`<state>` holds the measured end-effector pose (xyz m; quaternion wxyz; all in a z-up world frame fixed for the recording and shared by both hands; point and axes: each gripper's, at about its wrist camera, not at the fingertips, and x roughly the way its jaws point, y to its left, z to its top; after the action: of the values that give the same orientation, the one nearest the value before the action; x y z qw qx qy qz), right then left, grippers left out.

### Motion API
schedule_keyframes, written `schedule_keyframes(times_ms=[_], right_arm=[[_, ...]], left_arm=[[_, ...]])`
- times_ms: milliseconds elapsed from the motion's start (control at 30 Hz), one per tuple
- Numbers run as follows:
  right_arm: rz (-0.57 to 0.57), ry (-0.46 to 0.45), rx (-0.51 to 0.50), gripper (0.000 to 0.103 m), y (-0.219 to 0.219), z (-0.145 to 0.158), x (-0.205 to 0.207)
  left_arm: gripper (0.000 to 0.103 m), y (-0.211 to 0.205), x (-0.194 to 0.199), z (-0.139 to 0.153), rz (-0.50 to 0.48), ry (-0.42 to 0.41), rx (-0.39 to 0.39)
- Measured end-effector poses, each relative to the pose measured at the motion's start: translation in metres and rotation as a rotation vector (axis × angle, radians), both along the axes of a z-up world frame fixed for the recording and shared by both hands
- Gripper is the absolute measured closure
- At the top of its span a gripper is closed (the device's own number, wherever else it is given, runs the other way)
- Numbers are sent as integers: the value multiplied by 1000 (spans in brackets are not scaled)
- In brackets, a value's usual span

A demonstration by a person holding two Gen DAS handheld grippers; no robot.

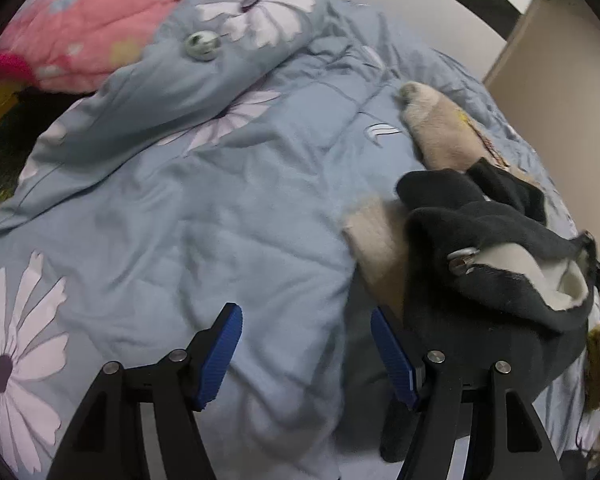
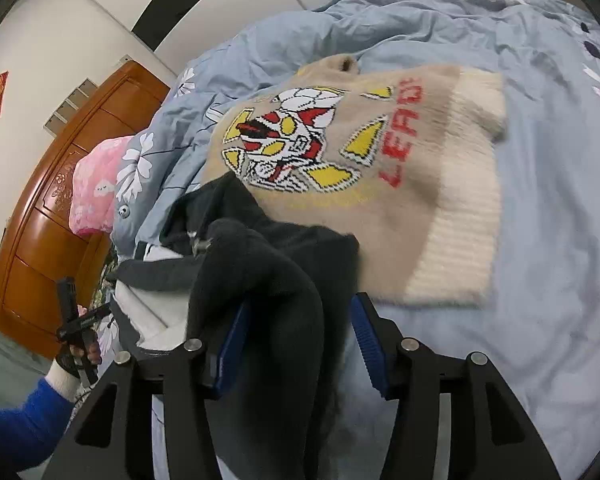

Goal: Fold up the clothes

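Sweater flat on quilt on bed, near its middle. Jacket heaped partly on sweater's edge, draped between right claw pads. Pillow at bed's head end, wardrobe beyond. Left claw over bare quilt beside jacket.

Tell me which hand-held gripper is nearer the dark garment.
Right. The right hand-held gripper has the dark garment between its open fingers; the left hand-held gripper is just beside it, over the blue quilt.
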<state>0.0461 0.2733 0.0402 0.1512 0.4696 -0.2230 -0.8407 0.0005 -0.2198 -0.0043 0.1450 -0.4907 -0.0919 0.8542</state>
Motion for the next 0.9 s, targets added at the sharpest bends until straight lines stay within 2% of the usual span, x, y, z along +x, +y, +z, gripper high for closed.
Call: schedule_keyframes(times_ms=[267,333,467,500,567,633,733,900], right_arm=[[1,19,-70,49,-16,-2,-27],[19,-2,-66,50,-21,-4,-32],[17,-10,-77,66,-22,-7,-33],[15,-11,-80,69,-22,-8,-32],[6,-3,-92,83,-19,-7,-29],[1,6,-102,91,-16,-4,-25],[-42,12,-117,93,-6,-2,-19],[-146,-6,-146,93,12,-11,-10]], left_arm=[[34,36,-38,6,-89,32,62],[39,38,-42,6,-98,22,89],[44,31,-46,5,-93,-16,174],[45,28,-45,7,-90,-12,193],[45,24,-42,12,-87,0,229],[45,24,-41,18,-97,18,239],[45,28,-45,25,-112,33,200],[43,31,-50,32,-133,35,212]])
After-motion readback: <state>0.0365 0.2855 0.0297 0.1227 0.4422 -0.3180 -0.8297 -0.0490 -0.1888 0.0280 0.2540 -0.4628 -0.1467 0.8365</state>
